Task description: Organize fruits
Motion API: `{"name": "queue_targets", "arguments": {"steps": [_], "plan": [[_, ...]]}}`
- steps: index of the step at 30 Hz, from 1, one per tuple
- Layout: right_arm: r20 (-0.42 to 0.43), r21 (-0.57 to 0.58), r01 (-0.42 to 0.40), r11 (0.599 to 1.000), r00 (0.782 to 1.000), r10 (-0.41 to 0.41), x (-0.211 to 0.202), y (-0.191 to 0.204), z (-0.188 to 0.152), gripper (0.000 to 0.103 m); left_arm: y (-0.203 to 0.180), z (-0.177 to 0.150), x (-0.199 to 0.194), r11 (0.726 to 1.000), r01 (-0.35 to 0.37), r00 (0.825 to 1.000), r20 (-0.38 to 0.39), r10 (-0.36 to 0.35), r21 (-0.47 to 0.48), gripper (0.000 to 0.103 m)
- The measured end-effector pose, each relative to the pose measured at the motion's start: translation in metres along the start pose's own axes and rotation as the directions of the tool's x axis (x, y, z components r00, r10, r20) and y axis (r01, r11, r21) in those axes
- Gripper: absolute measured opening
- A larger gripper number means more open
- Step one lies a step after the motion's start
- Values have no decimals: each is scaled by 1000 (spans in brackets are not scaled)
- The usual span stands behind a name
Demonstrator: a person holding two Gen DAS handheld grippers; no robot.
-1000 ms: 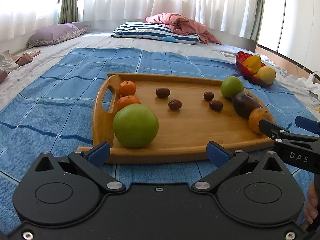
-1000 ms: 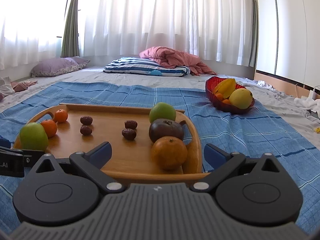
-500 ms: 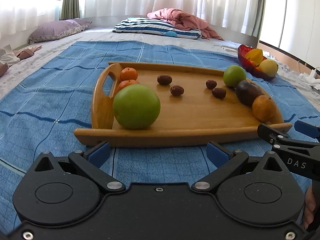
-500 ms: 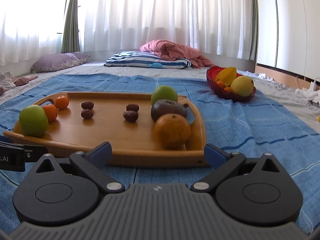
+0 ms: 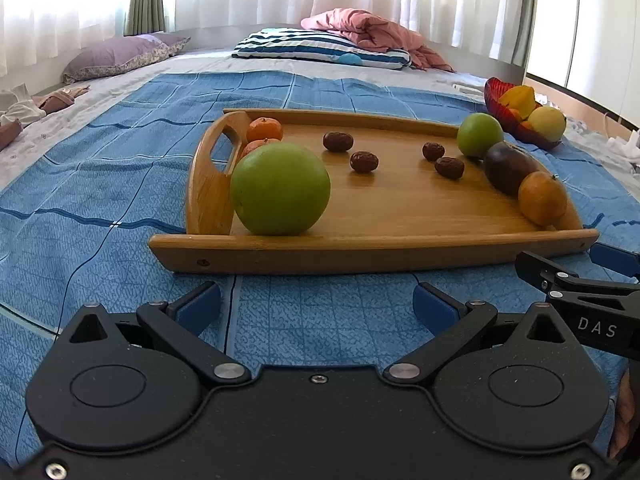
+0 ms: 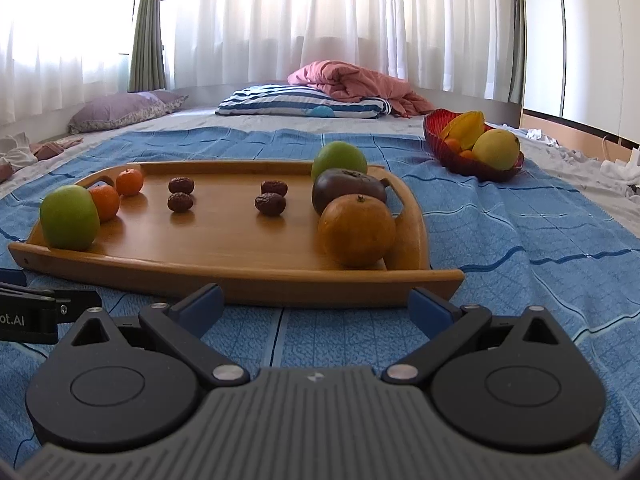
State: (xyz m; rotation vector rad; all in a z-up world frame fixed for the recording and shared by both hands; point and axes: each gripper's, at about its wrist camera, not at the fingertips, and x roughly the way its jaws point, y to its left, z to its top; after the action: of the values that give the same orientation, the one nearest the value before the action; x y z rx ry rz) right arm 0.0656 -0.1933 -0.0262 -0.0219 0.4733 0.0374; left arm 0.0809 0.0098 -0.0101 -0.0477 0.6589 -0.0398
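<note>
1. Left black two-finger gripper with blue pads [image 5: 316, 306]: fingers spread wide, nothing between them; it sits low over the blue checked bedspread [image 5: 100, 184], just short of the tray's near edge.
2. Right black-and-grey two-finger gripper with blue pads [image 6: 316, 306]: fingers likewise wide apart and empty, facing the tray's near right corner. Its tip also shows at the right edge of the left wrist view [image 5: 576, 280].
3. Change from one second ago: both cameras have dropped lower and drawn back. The tray's near rim, which then sat right behind the finger pads, now stands farther up the view with bedspread showing in front of it. The fruit has not shifted.
4. Rectangular bamboo tray with cut-out handles [image 6: 224, 248], flat on the bedspread, holds:
   - large green apple [image 5: 280, 188] at the near left corner, beside the left handle;
   - two small orange mandarins [image 5: 264, 128] behind it;
   - four brown wrinkled dates [image 6: 270, 204] in two pairs mid-tray;
   - smaller green apple [image 6: 340, 158], dark purple-brown fruit [image 6: 348, 190] and larger orange [image 6: 356, 230] lined along the right side, each close against the next.
5. Red ribbed bowl [image 6: 492, 170], on the bedspread well apart from the tray, far right, holds a yellow starfruit, a yellow round fruit and small orange fruits.
</note>
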Motion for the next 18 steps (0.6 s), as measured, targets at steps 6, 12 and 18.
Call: {"name": "queue_targets", "arguments": {"steps": [6, 12, 18], "plan": [[-24, 2, -6, 1000, 1000, 6, 5, 0, -3, 103, -1, -2, 4, 1000, -4, 1000, -5, 4, 5, 103], [-46, -10, -16, 1000, 999, 15, 10, 1, -5, 103, -1, -2, 7, 1000, -14, 1000, -10, 14, 5, 103], [-44, -9, -17, 1000, 999, 17, 11, 2, -6, 103, -1, -2, 8, 1000, -15, 1000, -12, 15, 2, 103]]}}
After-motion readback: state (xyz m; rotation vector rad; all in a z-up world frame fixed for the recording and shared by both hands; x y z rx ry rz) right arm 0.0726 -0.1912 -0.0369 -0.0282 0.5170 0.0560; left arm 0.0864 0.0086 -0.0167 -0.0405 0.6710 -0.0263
